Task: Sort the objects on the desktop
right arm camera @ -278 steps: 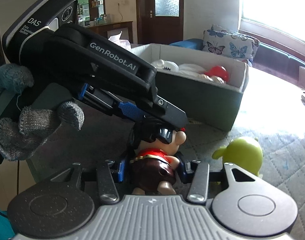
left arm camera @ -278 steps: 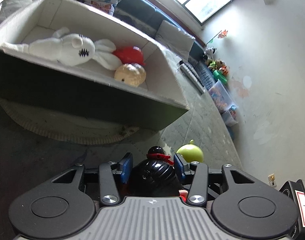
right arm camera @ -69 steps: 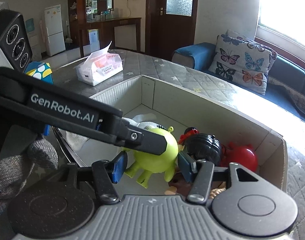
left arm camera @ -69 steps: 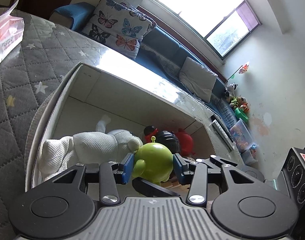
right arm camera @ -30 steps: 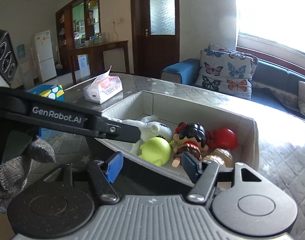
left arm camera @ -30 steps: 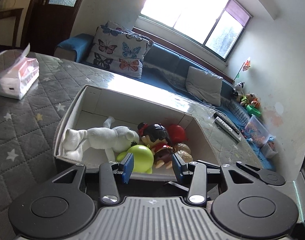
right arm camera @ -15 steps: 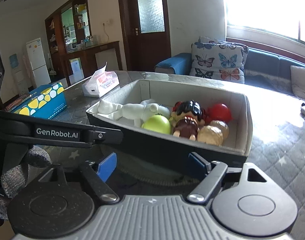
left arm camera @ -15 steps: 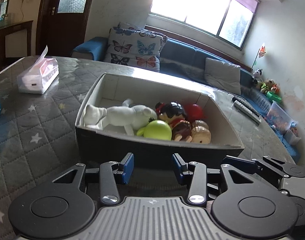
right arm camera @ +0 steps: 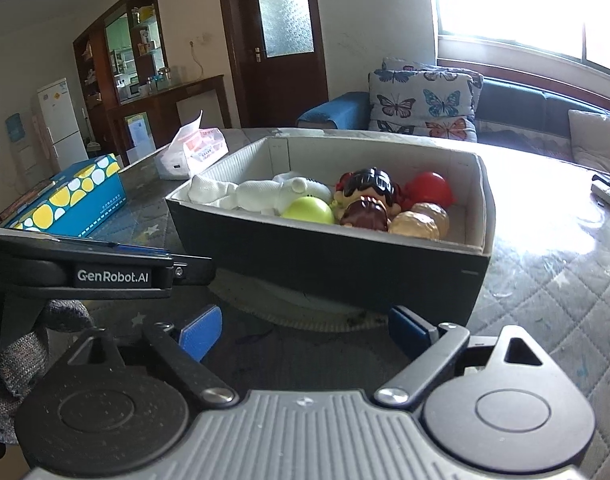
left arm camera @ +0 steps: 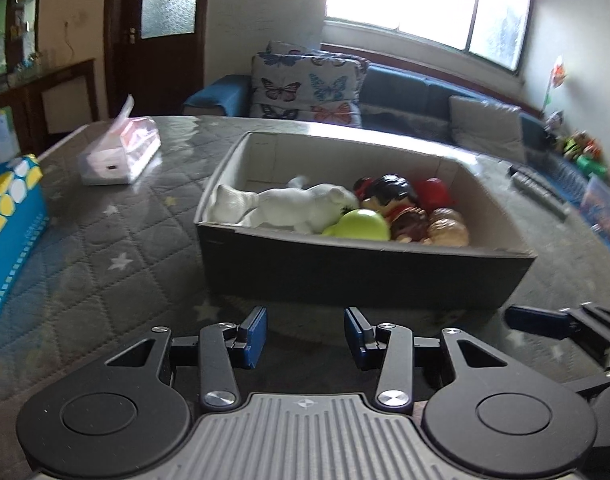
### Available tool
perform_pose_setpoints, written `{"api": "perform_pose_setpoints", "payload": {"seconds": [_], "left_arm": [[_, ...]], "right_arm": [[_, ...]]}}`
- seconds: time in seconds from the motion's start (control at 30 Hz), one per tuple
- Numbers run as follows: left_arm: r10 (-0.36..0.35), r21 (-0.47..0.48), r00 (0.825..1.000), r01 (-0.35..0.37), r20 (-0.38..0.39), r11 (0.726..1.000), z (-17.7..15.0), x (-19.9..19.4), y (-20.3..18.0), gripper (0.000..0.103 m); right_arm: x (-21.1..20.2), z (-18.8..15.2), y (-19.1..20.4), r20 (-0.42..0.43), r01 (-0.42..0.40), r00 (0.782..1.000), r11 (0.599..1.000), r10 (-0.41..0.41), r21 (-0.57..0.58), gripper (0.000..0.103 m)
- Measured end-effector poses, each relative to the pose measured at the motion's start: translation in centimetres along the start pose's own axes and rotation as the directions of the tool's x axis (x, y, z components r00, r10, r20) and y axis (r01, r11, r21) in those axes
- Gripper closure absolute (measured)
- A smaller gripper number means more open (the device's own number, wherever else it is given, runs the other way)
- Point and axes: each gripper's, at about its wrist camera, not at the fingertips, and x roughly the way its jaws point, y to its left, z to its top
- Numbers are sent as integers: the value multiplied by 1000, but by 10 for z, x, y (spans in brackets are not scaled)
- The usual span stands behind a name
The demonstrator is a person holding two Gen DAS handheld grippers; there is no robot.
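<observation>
The surface (right arm camera: 553, 280) holds your box (right arm camera: 345, 264) in the middle. Inside lie the white bunny (right arm camera: 265, 194), doll (right arm camera: 365, 196) and green toy (right arm camera: 308, 210). Both your left gripper (left arm camera: 304, 336) and right gripper (right arm camera: 305, 330) have wide, empty fingers; the right just opened. Push forward and you could bump the box.

Toy-filled box at frame centre, left gripper (left arm camera: 304, 336) empty below it.
The box (left arm camera: 365, 268) holds a white plush rabbit (left arm camera: 301, 208), green toy (left arm camera: 359, 224), dark-haired doll (left arm camera: 393, 196), red toy (left arm camera: 437, 194) and golden ball (left arm camera: 449, 232); a tissue pack (left arm camera: 121, 156) lies upper left.
</observation>
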Motion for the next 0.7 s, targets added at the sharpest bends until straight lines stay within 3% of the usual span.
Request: {"api": "perform_pose_setpoints", "payload": {"seconds": [0.43,0.7], "left_arm": [[79,34,997,-79,-5,996,-8,5,1,58],[114,55,994,-114,3,992,-9,4,1,58]], "right_arm": [[5,-9,5,-23,25,999,1000,-25,9,8],[8,-8,7,-25,34,999,999,-34,12,0]]}}
